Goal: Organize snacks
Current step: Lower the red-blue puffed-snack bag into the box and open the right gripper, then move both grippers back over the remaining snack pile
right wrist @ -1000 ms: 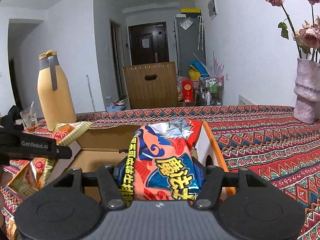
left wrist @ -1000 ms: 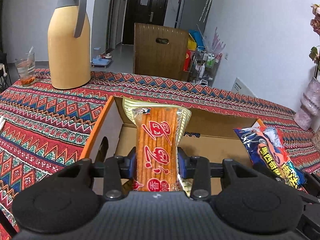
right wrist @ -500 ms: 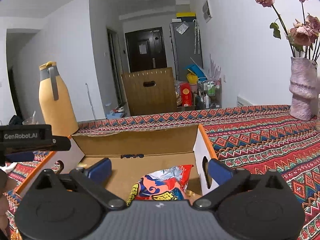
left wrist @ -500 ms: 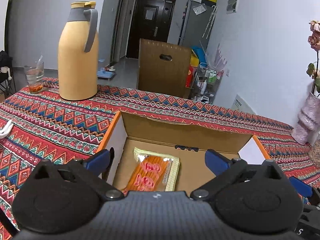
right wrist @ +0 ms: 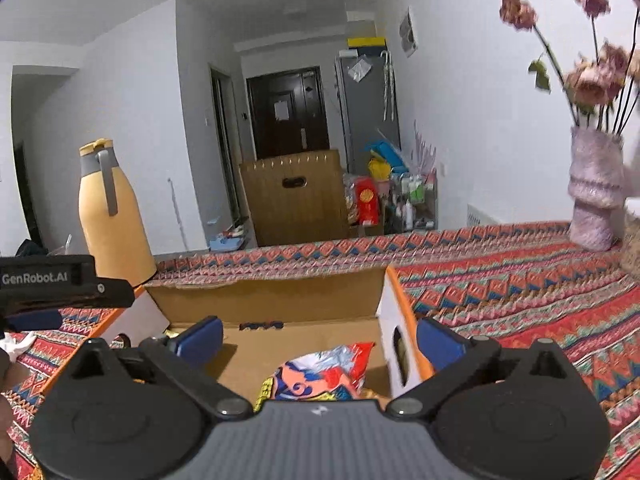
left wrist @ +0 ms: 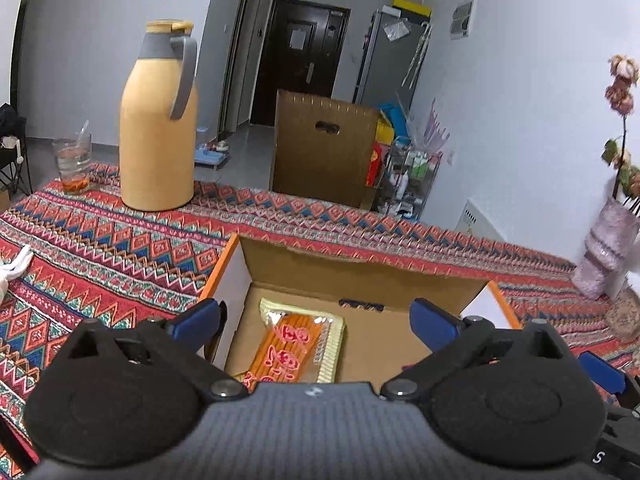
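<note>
An open cardboard box with orange outer sides sits on the patterned tablecloth. An orange stick-snack packet lies flat on the box floor at its left side. A red and blue chip bag lies on the floor at the right side. My left gripper hangs above the box with its blue-padded jaws wide open and nothing between them. My right gripper is likewise open and empty above the chip bag. The left gripper's body shows at the left edge of the right wrist view.
A tall yellow thermos jug and a glass stand at the table's far left. A pink vase with dried flowers stands far right. A brown cardboard panel stands behind the table. A white object lies at the left.
Both grippers were shut on their packets a second ago. They opened, the stick snack and the chip bag dropped into the box, and both grippers have risen and drawn back.
</note>
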Demonstrator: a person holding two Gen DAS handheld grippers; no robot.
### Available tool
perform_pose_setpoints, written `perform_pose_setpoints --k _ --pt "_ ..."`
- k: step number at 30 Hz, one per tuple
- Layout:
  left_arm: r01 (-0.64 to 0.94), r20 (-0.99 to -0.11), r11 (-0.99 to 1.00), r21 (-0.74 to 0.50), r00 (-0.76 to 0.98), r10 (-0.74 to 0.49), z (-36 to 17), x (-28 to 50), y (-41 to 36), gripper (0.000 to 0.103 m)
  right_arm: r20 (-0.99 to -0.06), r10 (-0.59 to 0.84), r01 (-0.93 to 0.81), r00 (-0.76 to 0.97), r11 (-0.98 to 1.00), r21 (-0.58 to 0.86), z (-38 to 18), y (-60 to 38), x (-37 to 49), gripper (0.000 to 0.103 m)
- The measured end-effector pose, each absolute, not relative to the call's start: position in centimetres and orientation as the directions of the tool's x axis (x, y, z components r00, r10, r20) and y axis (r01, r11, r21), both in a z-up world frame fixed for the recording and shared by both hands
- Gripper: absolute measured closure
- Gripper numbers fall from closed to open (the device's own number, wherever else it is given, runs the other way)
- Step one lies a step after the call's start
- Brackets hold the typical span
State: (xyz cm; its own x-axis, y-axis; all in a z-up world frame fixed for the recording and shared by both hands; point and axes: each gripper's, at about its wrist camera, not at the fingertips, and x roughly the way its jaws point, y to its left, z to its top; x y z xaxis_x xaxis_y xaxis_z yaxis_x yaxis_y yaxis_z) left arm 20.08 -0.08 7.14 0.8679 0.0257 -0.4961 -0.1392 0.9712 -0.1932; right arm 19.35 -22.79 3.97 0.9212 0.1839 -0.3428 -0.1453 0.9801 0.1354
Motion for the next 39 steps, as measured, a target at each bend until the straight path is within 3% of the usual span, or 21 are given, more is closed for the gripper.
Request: perform_pose_setpoints --k 6,20,30,39 --pt "-0.117 -0.464 0.974 -0.192 0.886 0.015 9.5 17.6 -0.1 0.0 -0.274 0.193 -0.165 0.942 0.979 0.122 6.3 -23.3 16.8 0.0" --pt "-0.085 -0.478 0.987 -0.134 0.878 0.01 8.8 10.5 2.1 0.0 -0.304 0.213 -0.199 0.929 0.977 0.075 6.5 -23.8 10.2 0.0" --pt "-0.07 -0.556 0.993 -0.092 0.831 0.007 3.2 6.7 3.6 0.0 -0.435 0.198 -0.186 0.878 0.98 0.072 2.5 -23.6 7.0 0.0" --pt "-0.064 -0.539 0.994 -0.092 0.842 0.004 -0.3 5.3 4.0 0.0 -0.524 0.186 -0.176 0.831 0.982 0.07 -0.9 -23.0 4.6 0.0"
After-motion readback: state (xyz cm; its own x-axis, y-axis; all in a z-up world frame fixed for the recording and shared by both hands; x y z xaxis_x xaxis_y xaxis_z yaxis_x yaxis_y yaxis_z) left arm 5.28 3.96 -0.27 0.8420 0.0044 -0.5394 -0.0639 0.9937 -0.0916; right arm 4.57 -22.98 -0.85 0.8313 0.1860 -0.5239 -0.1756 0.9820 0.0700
